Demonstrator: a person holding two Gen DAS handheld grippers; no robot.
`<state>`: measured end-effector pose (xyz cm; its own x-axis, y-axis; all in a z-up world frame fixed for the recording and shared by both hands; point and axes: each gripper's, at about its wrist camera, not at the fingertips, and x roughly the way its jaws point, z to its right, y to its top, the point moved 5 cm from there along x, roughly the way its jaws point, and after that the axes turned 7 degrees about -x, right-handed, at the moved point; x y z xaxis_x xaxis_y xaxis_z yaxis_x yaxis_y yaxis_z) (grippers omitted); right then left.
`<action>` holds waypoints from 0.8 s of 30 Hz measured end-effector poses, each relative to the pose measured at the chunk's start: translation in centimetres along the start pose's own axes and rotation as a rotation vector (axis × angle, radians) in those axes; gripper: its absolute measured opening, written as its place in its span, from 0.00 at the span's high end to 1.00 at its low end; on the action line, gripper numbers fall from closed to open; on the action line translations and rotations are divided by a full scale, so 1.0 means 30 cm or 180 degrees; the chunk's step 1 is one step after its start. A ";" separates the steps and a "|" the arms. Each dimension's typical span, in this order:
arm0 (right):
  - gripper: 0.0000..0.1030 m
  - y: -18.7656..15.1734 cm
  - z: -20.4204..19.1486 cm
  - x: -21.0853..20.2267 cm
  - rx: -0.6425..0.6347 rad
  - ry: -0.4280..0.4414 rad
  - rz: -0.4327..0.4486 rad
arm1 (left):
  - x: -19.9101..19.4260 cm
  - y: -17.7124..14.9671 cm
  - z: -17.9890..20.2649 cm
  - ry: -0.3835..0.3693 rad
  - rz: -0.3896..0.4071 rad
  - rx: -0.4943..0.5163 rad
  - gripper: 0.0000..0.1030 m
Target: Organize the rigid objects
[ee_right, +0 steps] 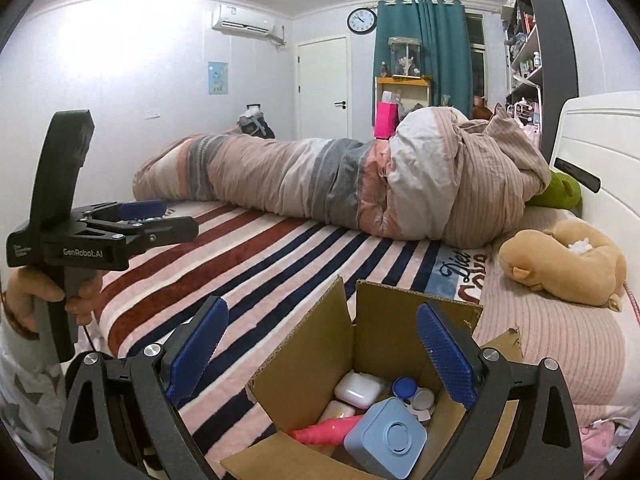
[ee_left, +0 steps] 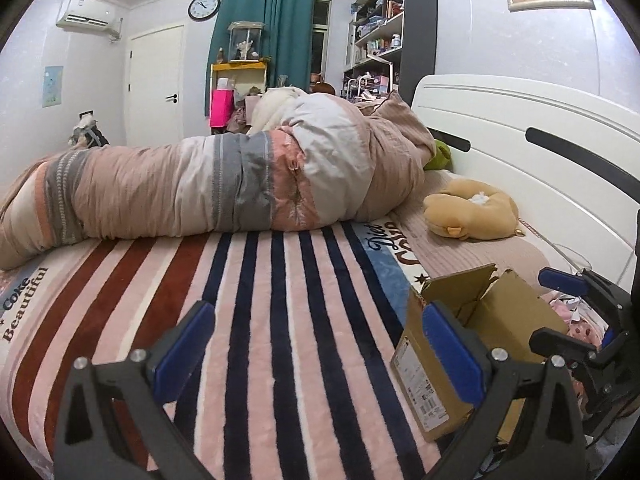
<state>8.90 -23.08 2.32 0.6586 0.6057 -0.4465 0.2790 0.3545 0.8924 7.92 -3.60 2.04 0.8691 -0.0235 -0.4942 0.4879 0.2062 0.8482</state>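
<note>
Right wrist view: bedroom; striped blanket (ee_right: 280, 264) on bed, rolled duvet (ee_right: 360, 184) behind cardboard box (ee_right: 384, 320), tan plush (ee_right: 560, 264) right of box. Box open-topped, holding blue cube (ee_right: 386, 440), white case (ee_right: 358, 390), pink item (ee_right: 320, 430). Right gripper (ee_right: 324, 356): jaws wide, empty, above box. Left gripper (ee_left: 316, 356): jaws wide, empty, left of box

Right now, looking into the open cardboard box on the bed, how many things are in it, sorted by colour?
In the cardboard box, as far as shows:
White: 1, the earbud case
Blue: 2, the square speaker and the contact lens case
Pink: 1, the pink toy
Total: 4; anything underneath is hidden.
</note>
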 end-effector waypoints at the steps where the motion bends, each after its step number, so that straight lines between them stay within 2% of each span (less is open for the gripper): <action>1: 0.08 0.000 0.001 -0.002 -0.0005 0.0005 0.0001 | 0.001 -0.001 0.001 0.0007 -0.0001 -0.0001 0.01; 24: 0.08 -0.018 -0.008 -0.001 -0.0006 0.0022 -0.0037 | -0.009 -0.009 -0.005 0.0142 0.0043 0.0018 0.01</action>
<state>8.56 -23.13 1.85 0.6506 0.6064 -0.4573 0.2854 0.3628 0.8871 7.56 -3.51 1.92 0.8711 0.0229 -0.4905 0.4766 0.2006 0.8559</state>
